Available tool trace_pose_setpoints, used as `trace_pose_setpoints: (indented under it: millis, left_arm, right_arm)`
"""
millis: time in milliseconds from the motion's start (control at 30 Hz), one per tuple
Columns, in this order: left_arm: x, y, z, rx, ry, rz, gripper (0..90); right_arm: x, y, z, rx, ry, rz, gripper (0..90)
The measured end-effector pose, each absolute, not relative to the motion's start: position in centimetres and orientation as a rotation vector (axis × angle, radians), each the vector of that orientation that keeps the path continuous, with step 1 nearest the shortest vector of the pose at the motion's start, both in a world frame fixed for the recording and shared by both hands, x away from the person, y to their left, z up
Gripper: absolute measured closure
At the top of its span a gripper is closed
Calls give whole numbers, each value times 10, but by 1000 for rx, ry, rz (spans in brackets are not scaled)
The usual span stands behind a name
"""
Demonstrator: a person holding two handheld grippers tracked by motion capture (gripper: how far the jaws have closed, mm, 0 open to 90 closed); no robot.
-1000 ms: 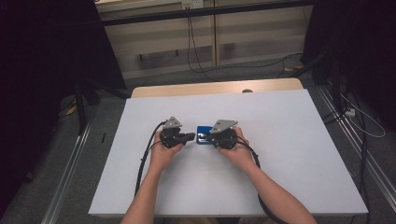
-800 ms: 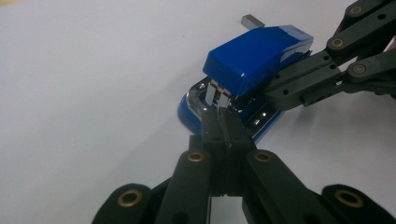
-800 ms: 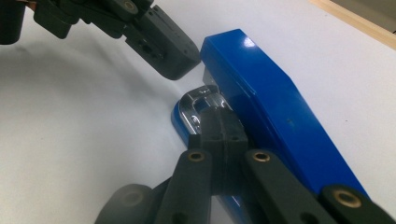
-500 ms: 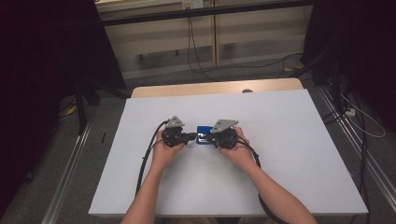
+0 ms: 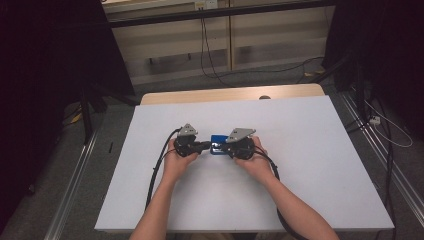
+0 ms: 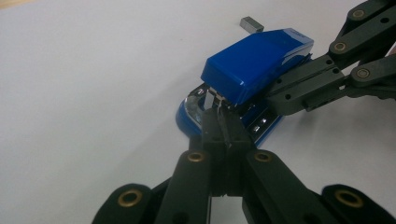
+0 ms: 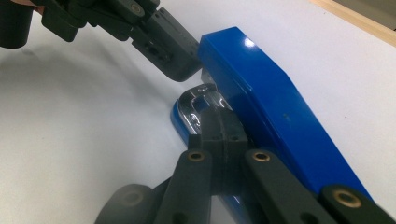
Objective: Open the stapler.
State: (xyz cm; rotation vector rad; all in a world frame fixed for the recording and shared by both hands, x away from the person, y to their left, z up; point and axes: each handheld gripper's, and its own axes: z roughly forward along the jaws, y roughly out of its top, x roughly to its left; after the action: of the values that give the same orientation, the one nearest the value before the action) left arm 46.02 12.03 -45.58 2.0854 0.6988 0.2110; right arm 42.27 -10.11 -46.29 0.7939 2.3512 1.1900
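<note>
Grippers, left (image 6: 222,122) and right (image 7: 215,122), jaws closed, seemingly empty, meet blue stapler (image 6: 254,63).

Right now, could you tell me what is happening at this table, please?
A person at the white table works on a blue stapler with a hand-held tool in each hand. The left tool, jaws shut, has its tips at the stapler's metal front end. The right tool, also shut, rests against the stapler's base from the other side. A small grey block lies just beyond it.
</note>
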Motion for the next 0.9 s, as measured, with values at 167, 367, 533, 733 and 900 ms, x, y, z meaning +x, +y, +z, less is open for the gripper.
trace_pose_setpoints:
  millis: [167, 367, 533, 733, 900]
  left_arm:
    - [461, 120, -453, 2080, 699, 207, 900]
    - [462, 119, -452, 2084, 687, 211, 900]
    - [462, 119, -452, 2054, 693, 197, 900]
    - [463, 120, -447, 2036, 682, 197, 900]
    - [462, 119, -438, 1986, 674, 174, 900]
  right_arm:
    - [423, -101, -463, 793, 2351, 1188, 900]
    - [423, -101, -463, 799, 2351, 1193, 900]
    - [423, -102, -463, 805, 2351, 1199, 900]
    - [423, -101, -463, 806, 2354, 1196, 900]
    - [423, -102, -463, 809, 2354, 1195, 900]
